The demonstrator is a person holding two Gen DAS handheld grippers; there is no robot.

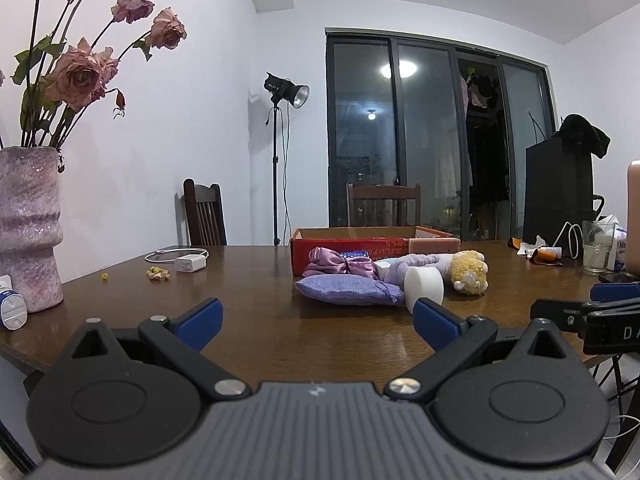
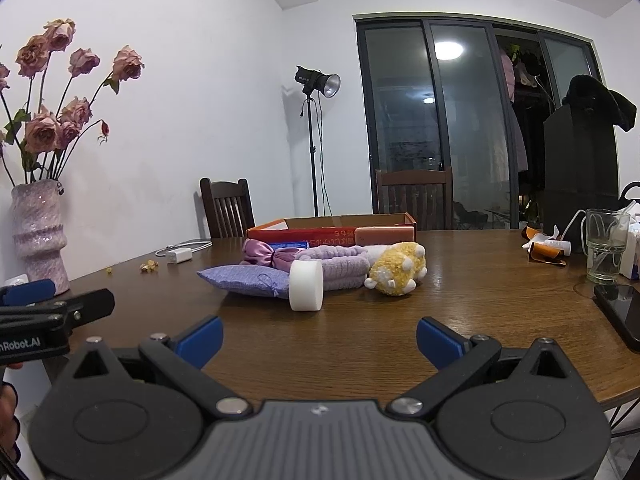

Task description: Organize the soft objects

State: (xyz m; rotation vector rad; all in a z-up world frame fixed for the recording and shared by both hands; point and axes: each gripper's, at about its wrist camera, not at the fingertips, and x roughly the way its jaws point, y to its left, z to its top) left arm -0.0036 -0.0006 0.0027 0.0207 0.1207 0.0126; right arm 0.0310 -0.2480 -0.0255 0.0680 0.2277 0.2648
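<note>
A pile of soft things lies mid-table before a shallow red cardboard box point(image 1: 332, 248) point(image 2: 304, 235): a lilac fabric pouch point(image 1: 346, 290) point(image 2: 244, 280), a pink satin bow point(image 1: 340, 266) point(image 2: 266, 255), a purple fuzzy headband point(image 1: 412, 262) point(image 2: 340, 266), a white foam cylinder point(image 1: 425, 288) point(image 2: 306, 285) and a yellow plush toy point(image 1: 470, 272) point(image 2: 398, 268). My left gripper point(image 1: 316, 322) is open and empty near the table's front edge, short of the pile. My right gripper point(image 2: 320, 340) is open and empty, also short of the pile.
A pink vase of dried roses point(image 1: 28, 224) point(image 2: 38, 236) stands at the left. A white charger with cable point(image 1: 190, 264) point(image 2: 178, 255) lies behind. A glass point(image 2: 605, 244), a carton, wrappers and a black phone point(image 2: 620, 312) sit at the right. Chairs stand behind the table.
</note>
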